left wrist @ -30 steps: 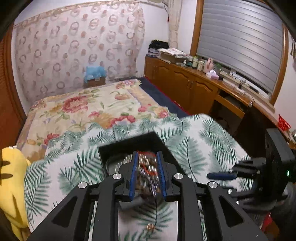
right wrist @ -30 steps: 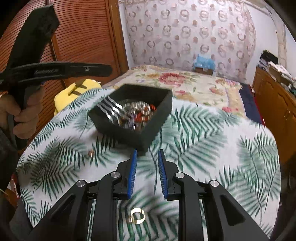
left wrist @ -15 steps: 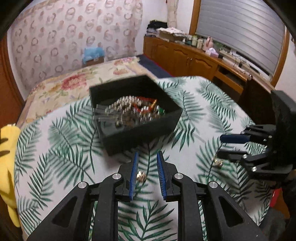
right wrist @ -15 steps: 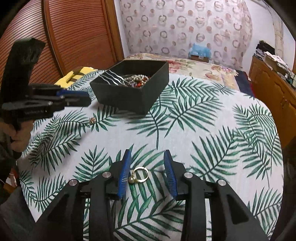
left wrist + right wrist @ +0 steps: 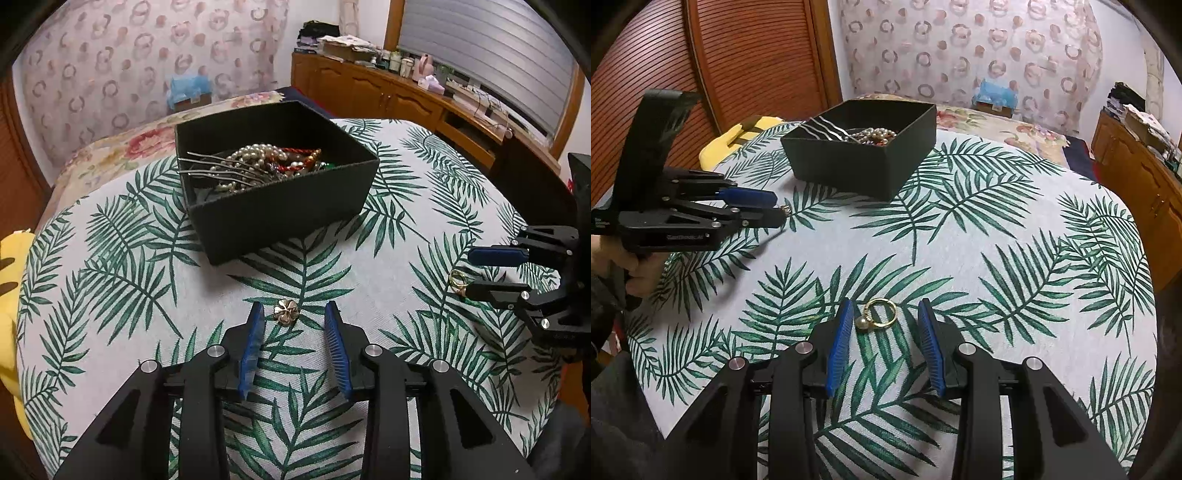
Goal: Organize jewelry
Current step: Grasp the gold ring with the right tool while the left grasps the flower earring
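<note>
A small gold flower-shaped piece (image 5: 286, 311) lies on the leaf-print tablecloth between the tips of my left gripper (image 5: 294, 314), whose jaws are opening and do not touch it. A gold ring with a pearl (image 5: 877, 314) lies between the tips of my right gripper (image 5: 885, 314), which stands open around it. The black jewelry box (image 5: 291, 212) holds pearls, red cord and a silver hair comb (image 5: 218, 168). In the right wrist view the box (image 5: 849, 168) is at the far left, and the left gripper (image 5: 775, 208) is low at the flower piece (image 5: 785, 210).
The table (image 5: 997, 229) is round, covered in a white cloth with green fern leaves. A bed with a floral cover (image 5: 122, 147) lies behind it, a wooden cabinet (image 5: 369, 88) to the right, a yellow cushion (image 5: 9, 258) at the left edge. A hand (image 5: 635, 273) holds the left gripper.
My left gripper came down from over the box to the cloth and widened around the flower piece. My right gripper moved forward to the pearl ring and opened around it.
</note>
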The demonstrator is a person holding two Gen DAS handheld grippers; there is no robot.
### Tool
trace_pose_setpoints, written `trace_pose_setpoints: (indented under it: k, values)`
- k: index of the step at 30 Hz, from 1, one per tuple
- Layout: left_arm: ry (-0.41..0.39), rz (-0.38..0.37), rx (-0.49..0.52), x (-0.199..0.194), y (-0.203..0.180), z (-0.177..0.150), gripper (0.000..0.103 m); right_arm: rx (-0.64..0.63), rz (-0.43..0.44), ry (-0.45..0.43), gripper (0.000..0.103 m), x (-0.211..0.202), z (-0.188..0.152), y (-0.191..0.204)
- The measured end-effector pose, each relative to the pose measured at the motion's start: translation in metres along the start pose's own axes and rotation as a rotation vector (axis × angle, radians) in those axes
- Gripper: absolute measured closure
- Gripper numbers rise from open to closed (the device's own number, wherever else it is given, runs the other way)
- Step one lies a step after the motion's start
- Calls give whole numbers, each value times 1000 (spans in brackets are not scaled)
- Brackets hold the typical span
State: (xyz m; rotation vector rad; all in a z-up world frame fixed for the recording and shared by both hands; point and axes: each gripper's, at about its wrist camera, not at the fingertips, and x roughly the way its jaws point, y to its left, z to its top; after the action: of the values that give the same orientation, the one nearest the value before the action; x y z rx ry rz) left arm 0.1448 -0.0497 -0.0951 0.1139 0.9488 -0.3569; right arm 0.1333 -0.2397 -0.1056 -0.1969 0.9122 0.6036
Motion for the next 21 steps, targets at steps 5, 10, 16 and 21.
trace_pose_setpoints:
  k: [5, 10, 16, 21]
  values:
    - [5, 8, 2, 3, -1, -1, 66, -40, -42, 9, 64, 4, -1, 6]
    - [7, 16, 6, 4, -1, -1, 60, -74, -69, 17, 64, 8, -1, 9]
    - [7, 22, 13, 5, 0, 1, 60, -95, -56, 16, 90, 8, -2, 11]
    - [7, 33, 37, 4, -2, 3, 78, -70, -61, 7, 90, 7, 1, 4]
